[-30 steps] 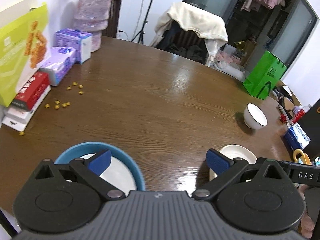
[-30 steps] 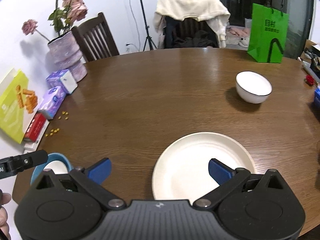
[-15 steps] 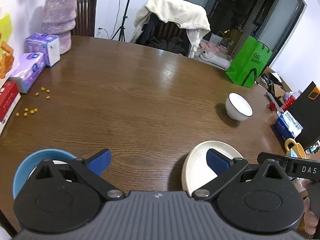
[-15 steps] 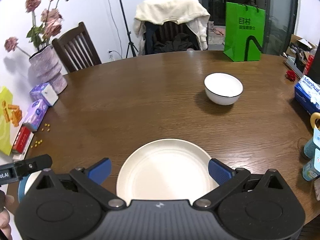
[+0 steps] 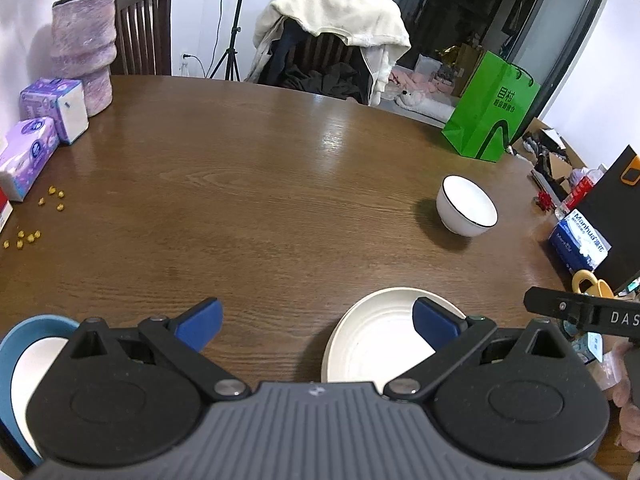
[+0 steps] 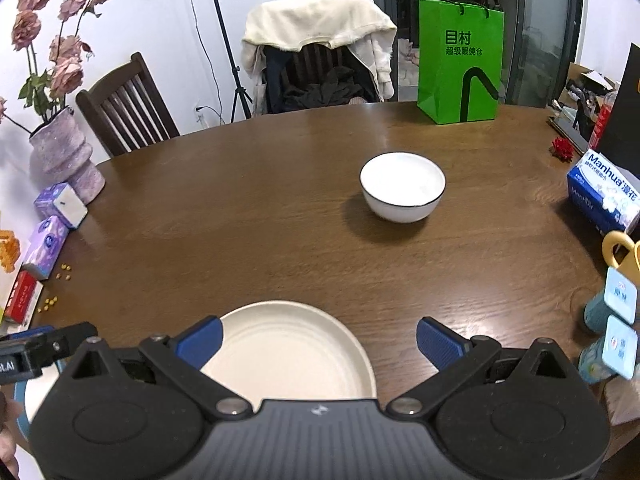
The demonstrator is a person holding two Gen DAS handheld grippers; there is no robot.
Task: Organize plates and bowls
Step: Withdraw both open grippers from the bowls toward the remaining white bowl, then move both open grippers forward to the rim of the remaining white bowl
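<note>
A cream plate (image 6: 288,354) lies at the near edge of the round wooden table (image 6: 256,216); it also shows in the left wrist view as the cream plate (image 5: 376,344). A white bowl with a dark rim (image 6: 402,190) stands farther back, right of centre, also seen as the white bowl (image 5: 466,210). A blue plate with a white dish on it (image 5: 18,364) sits at the near left edge, partly hidden by my left gripper. My left gripper (image 5: 316,320) is open above bare table between the two plates. My right gripper (image 6: 318,344) is open over the cream plate's right part.
A green paper bag (image 6: 460,62) stands at the far right of the table. Tissue packs (image 5: 36,136), a purple vase (image 5: 82,48) and scattered yellow bits (image 5: 36,216) line the left side. A blue tissue box (image 6: 606,196), a yellow mug (image 6: 622,250) and small bottles (image 6: 610,322) crowd the right edge.
Both wrist views have swung to the right. The blue plate slid toward the left edge of the left view; the cream plate shifted left under the right gripper. Both grippers stayed open.
</note>
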